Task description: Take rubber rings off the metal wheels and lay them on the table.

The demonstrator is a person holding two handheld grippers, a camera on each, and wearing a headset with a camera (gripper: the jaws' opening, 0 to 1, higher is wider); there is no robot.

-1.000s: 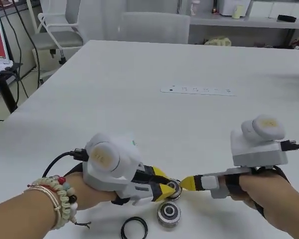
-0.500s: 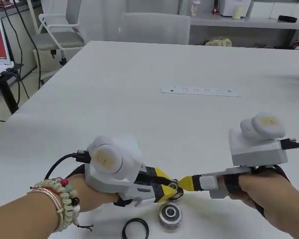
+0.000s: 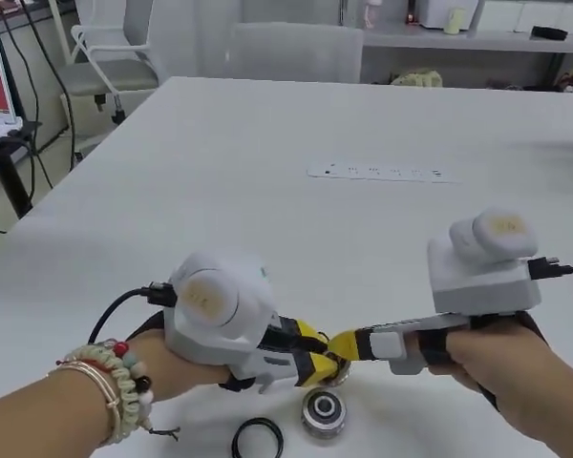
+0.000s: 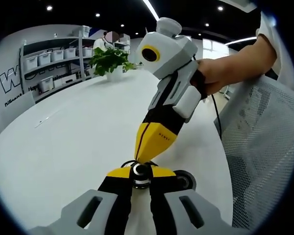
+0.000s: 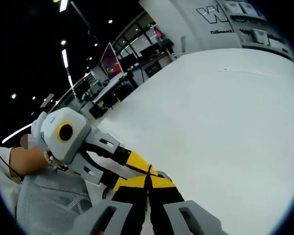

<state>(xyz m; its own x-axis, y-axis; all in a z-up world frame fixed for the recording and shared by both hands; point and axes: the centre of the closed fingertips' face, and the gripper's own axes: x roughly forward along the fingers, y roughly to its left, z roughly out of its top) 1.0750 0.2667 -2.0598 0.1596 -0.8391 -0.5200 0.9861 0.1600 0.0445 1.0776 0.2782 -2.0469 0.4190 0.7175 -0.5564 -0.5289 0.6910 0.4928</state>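
The left gripper (image 3: 317,364), held low over the near edge of the white table (image 3: 267,191), has its yellow-tipped jaws clamped on a small metal wheel (image 4: 141,172), one tip on each side of it. The right gripper (image 5: 148,182) comes in from the opposite side, and its jaws are pressed narrow, almost tip to tip, with their point right at the held wheel's rim. A thin black arc (image 4: 129,162) curves out beside that rim (whether the right tips actually pinch it, I cannot tell). Just in front of the two grippers, closer to the person, a second metal wheel (image 3: 323,410) lies flat on the table, still wearing its dark band. To its left, a loose rubber ring (image 3: 258,438) lies flat on the tabletop, near the wheel and apart from it. The left hand (image 3: 162,372) wears beaded bracelets (image 3: 110,377) at the wrist. Farther up the table, well apart from the work, lies a white power strip (image 3: 377,173).
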